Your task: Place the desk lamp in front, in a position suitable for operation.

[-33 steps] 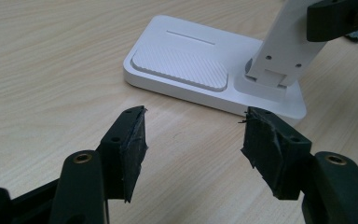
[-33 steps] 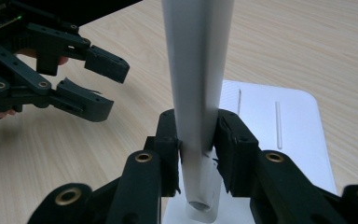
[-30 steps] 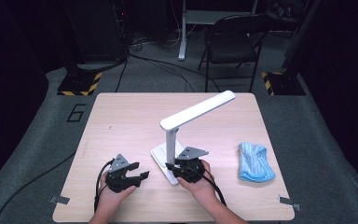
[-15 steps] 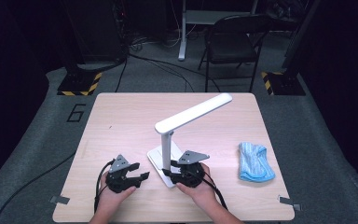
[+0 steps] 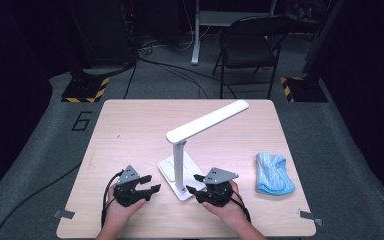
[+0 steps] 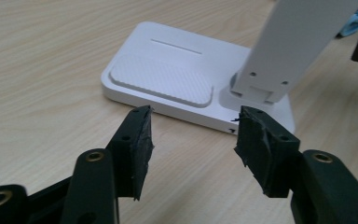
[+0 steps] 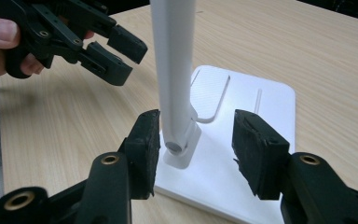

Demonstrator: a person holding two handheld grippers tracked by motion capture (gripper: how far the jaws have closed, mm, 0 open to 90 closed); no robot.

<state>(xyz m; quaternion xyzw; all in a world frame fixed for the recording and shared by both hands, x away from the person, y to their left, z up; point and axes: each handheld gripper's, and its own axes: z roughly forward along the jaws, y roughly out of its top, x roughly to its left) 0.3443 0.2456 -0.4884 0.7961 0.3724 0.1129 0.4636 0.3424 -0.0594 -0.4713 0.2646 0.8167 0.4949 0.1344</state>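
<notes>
A white desk lamp [image 5: 182, 170] stands near the front edge of the wooden table [image 5: 130, 125]. The right gripper [image 7: 196, 135] sits just right of the lamp's base, jaws spread wide, the upright stem foot between them and close to one pad, not clamped. The left gripper [image 6: 193, 133] rests left of the base, jaws also apart, the base edge just beyond its tips. A blue cloth [image 5: 274, 173] lies well right of the lamp.

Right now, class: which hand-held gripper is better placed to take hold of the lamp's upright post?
Right. The right hand-held gripper has its open jaws flanking the post's hinge over the white base; the left hand-held gripper sits short of the base's edge.
</notes>
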